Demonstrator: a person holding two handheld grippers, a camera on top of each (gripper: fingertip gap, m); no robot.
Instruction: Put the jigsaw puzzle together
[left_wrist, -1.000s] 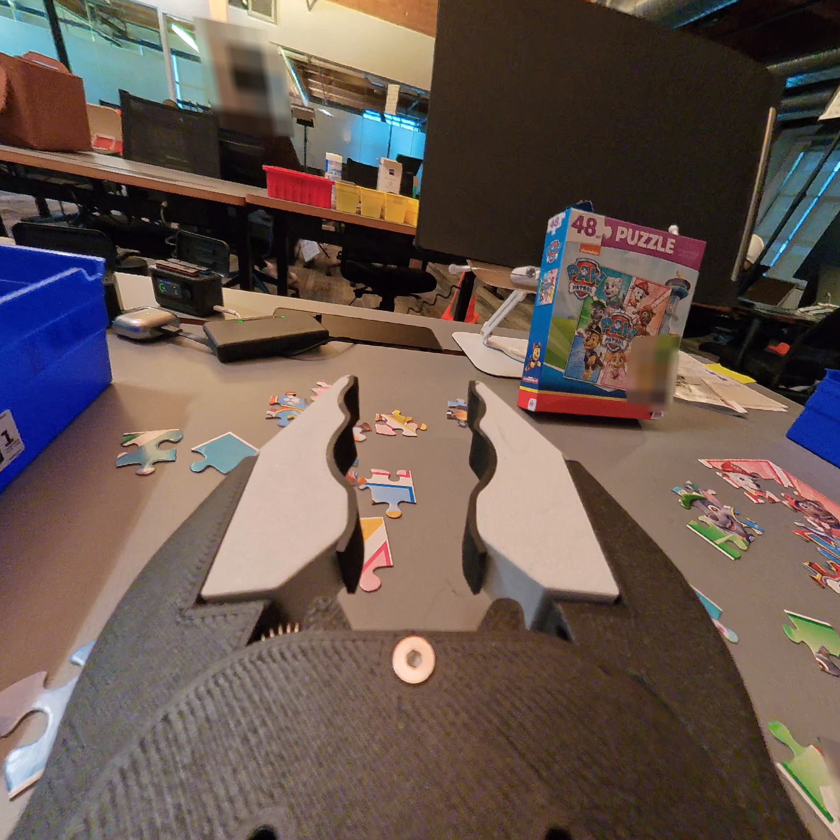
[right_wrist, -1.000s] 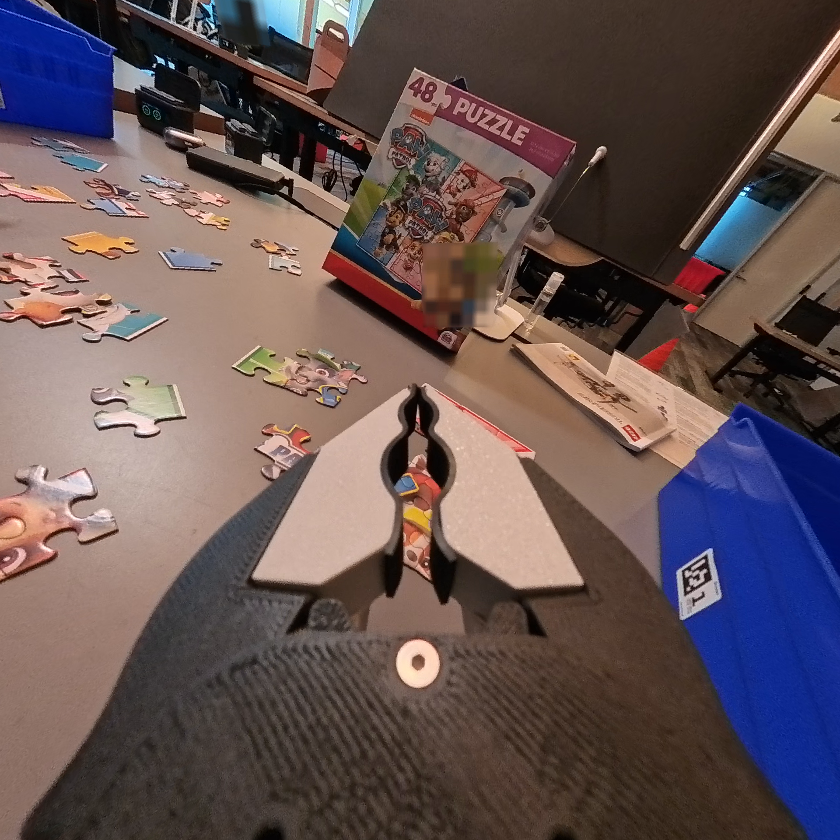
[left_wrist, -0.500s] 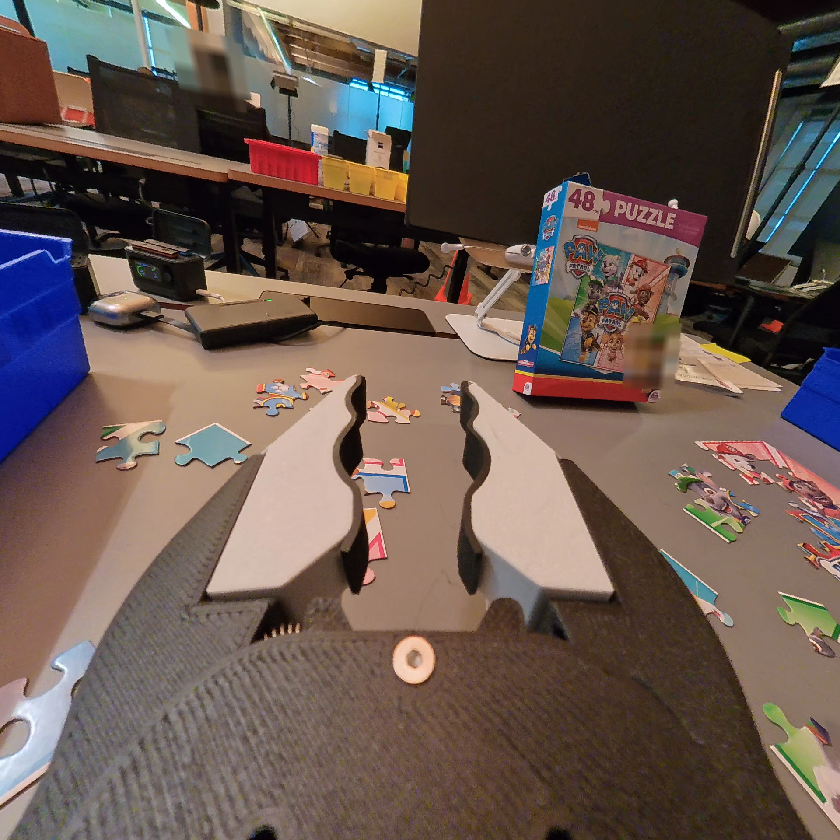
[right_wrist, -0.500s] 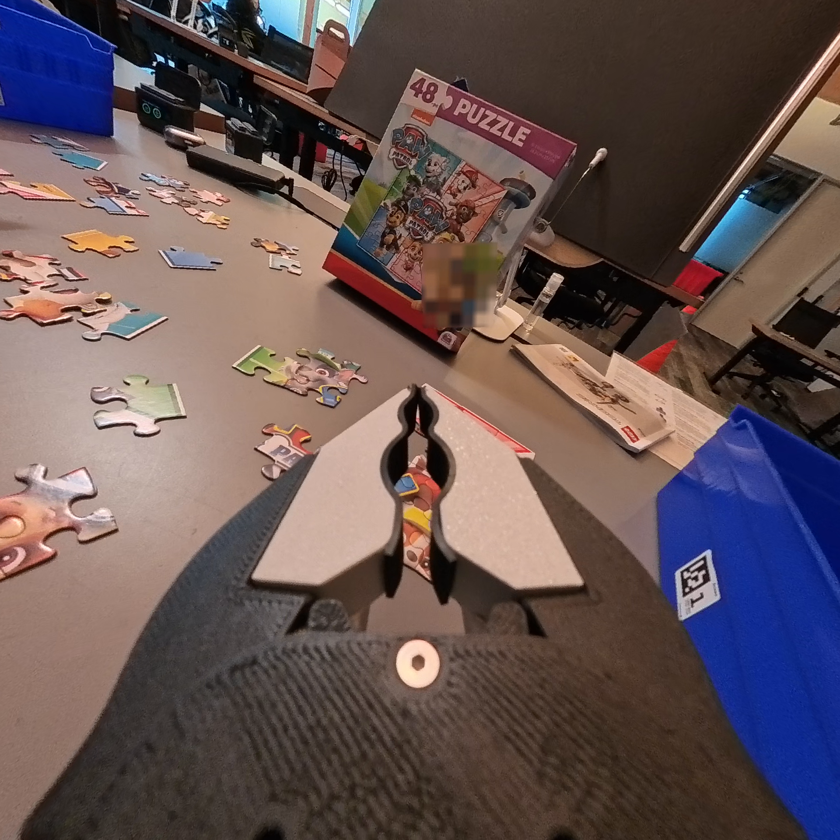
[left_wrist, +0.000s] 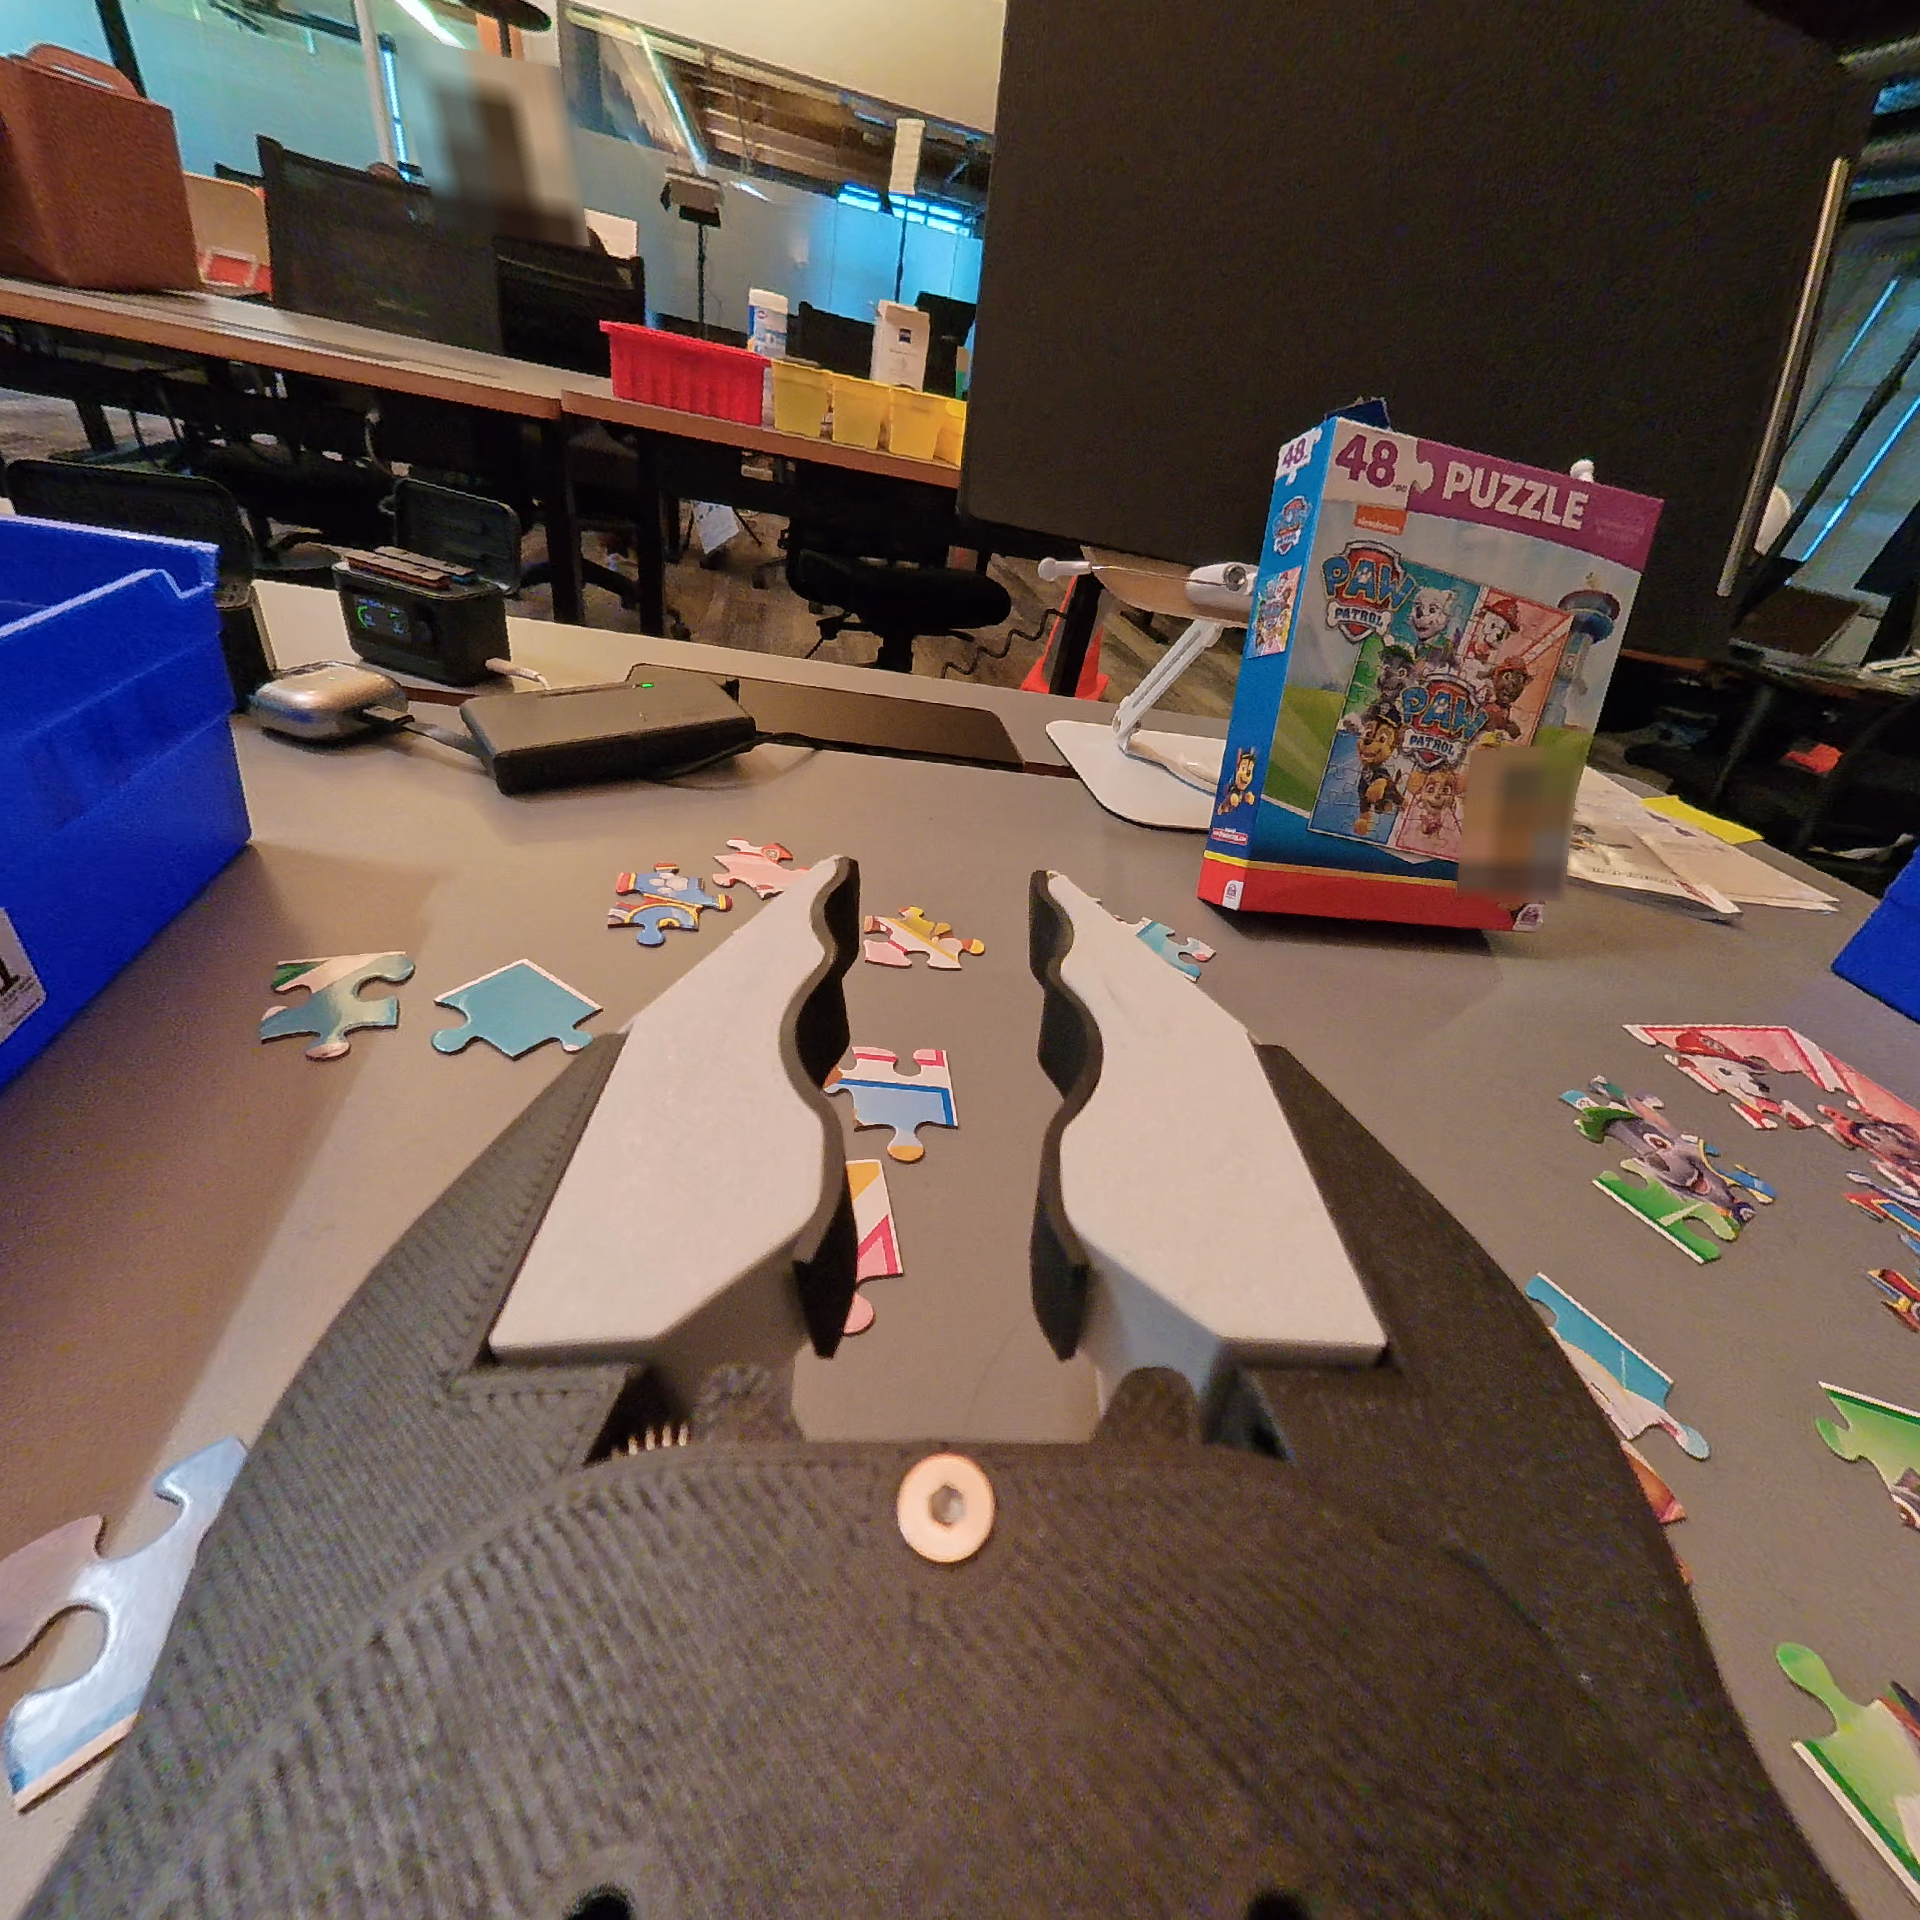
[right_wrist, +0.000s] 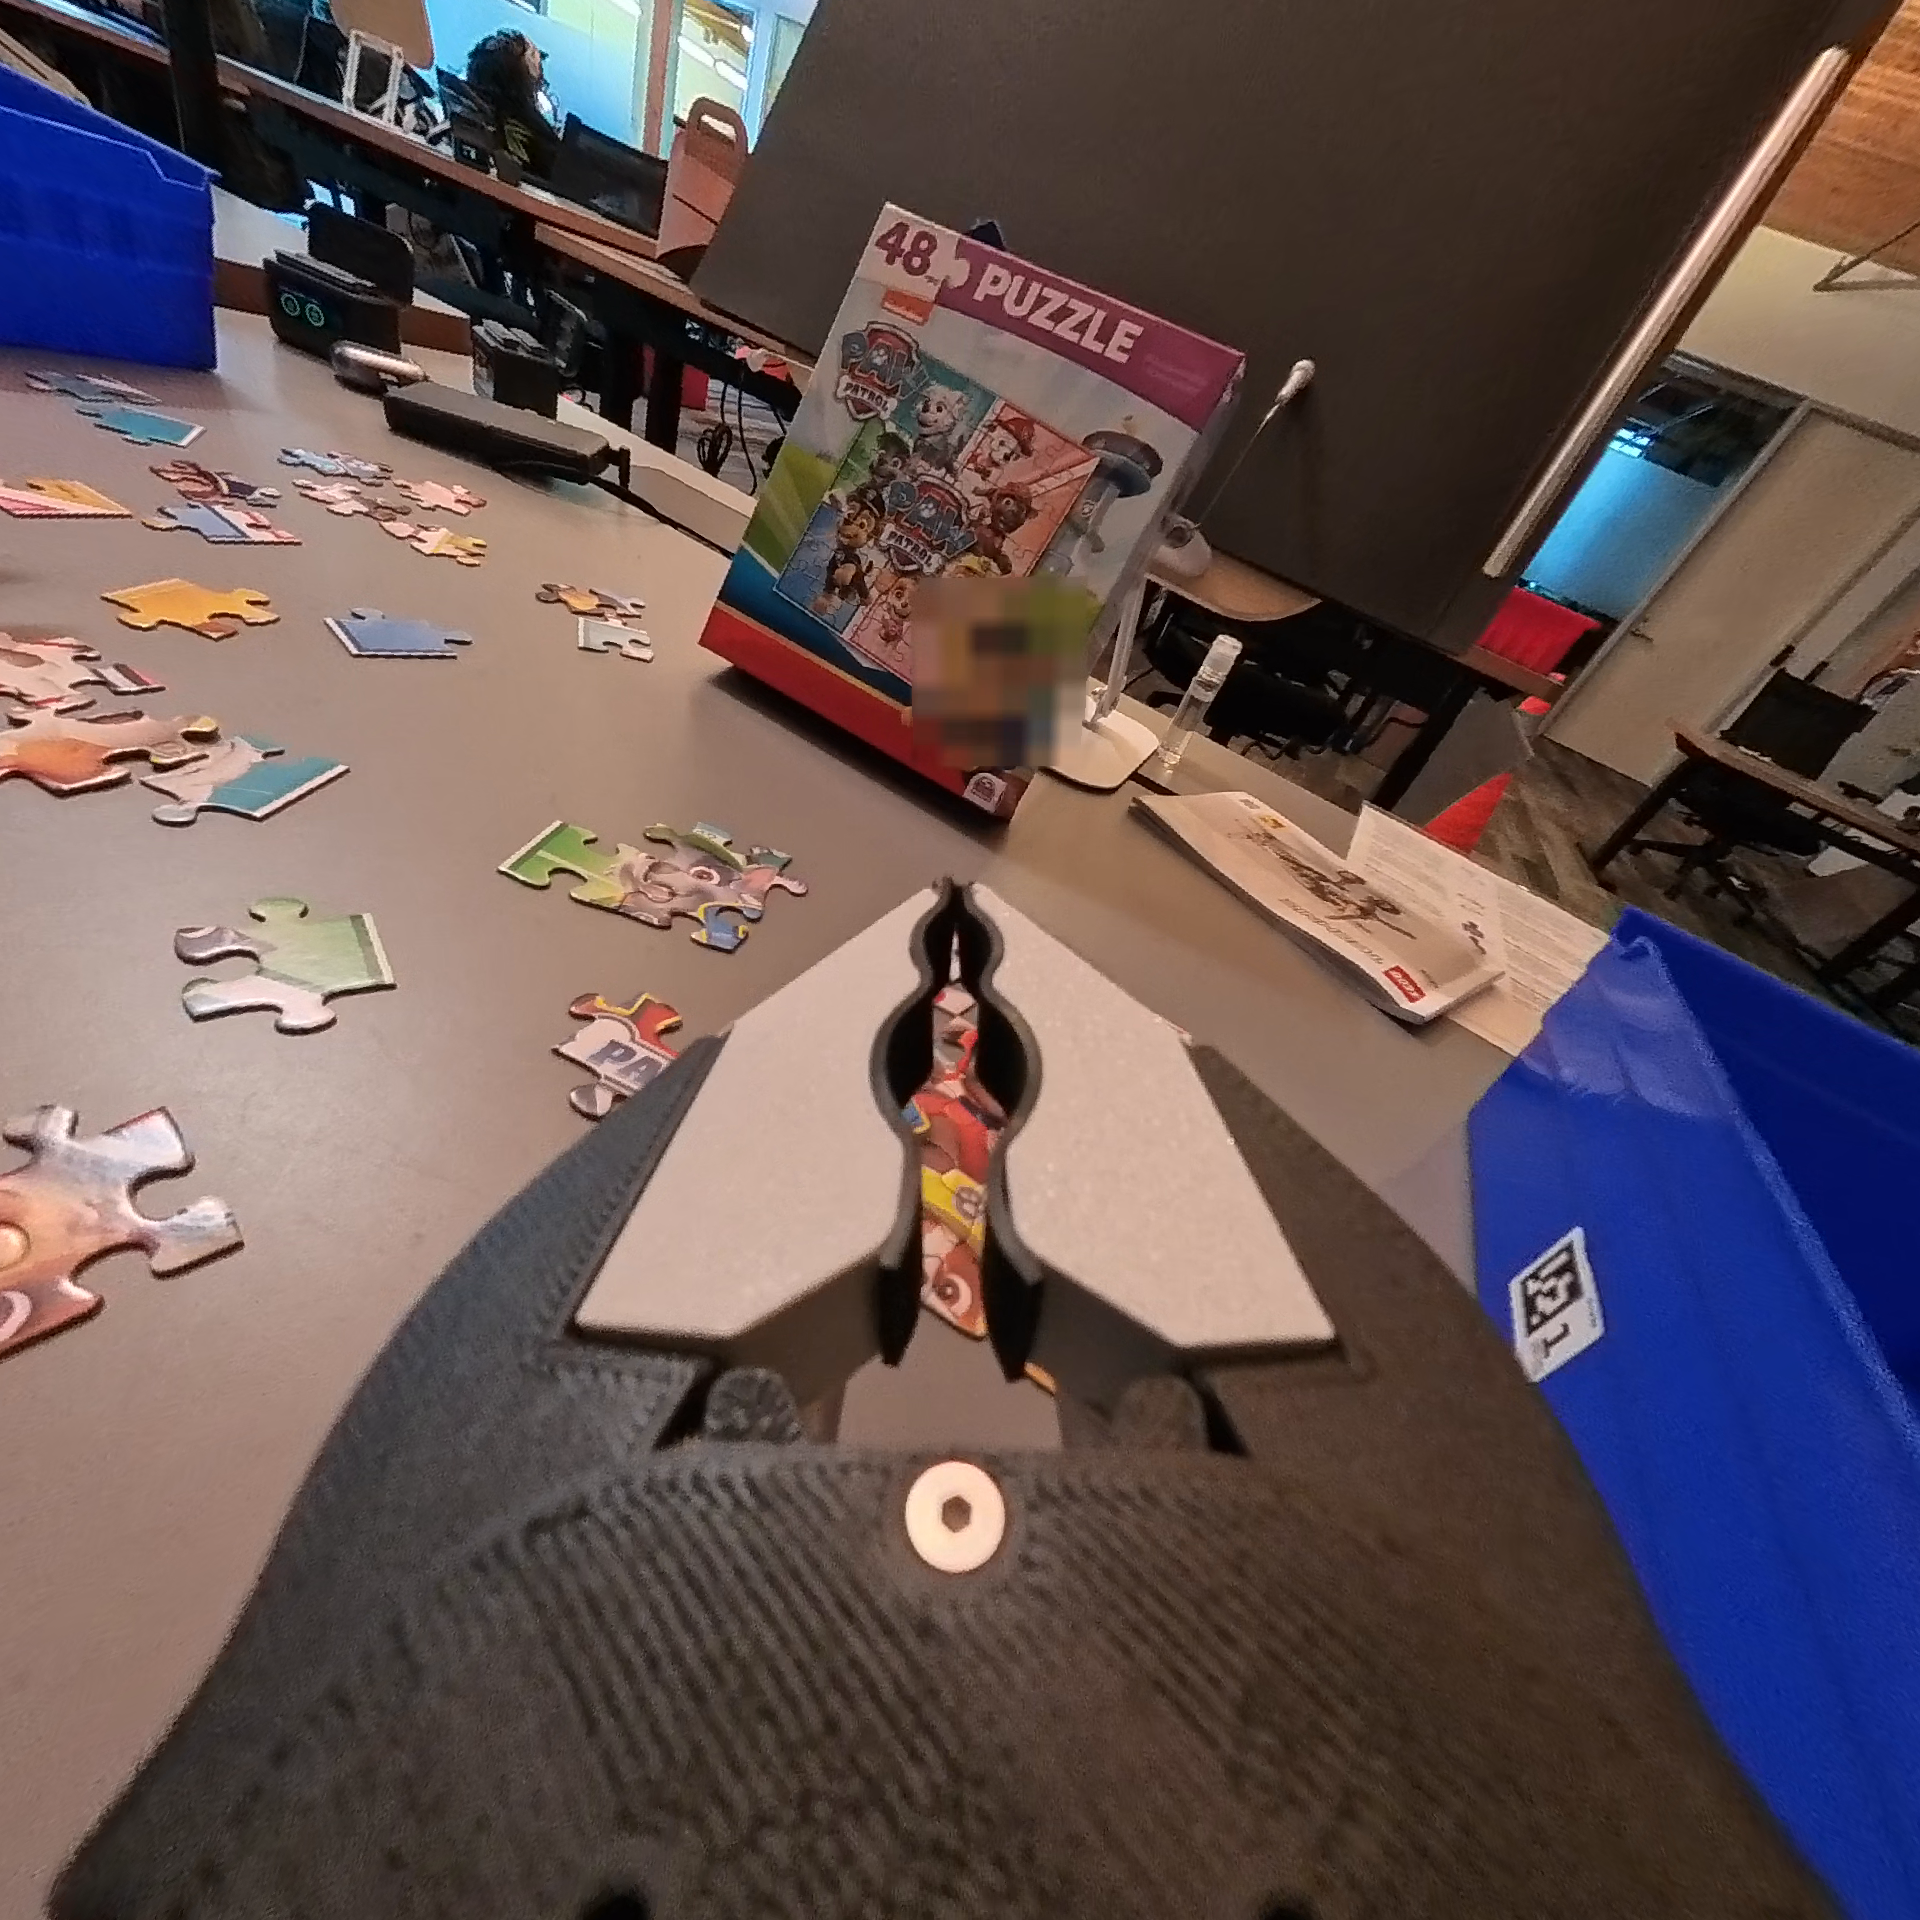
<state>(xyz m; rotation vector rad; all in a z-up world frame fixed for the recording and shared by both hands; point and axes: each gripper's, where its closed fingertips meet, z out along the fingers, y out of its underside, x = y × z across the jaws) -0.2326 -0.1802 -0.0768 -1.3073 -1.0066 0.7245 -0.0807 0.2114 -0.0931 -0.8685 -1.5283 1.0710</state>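
Two grippers, both yours: left gripper (left_wrist: 943, 883) sits mid-frame w/ fingers apart, nothing between them, over loose pieces (left_wrist: 900, 1096) on the table (left_wrist: 1351, 997). Right gripper (right_wrist: 957, 891) is closed, tips touching, bare. Box (left_wrist: 1434, 675) stands upright, right-of-center; blue bin (right_wrist: 1714, 1299) at lower right.
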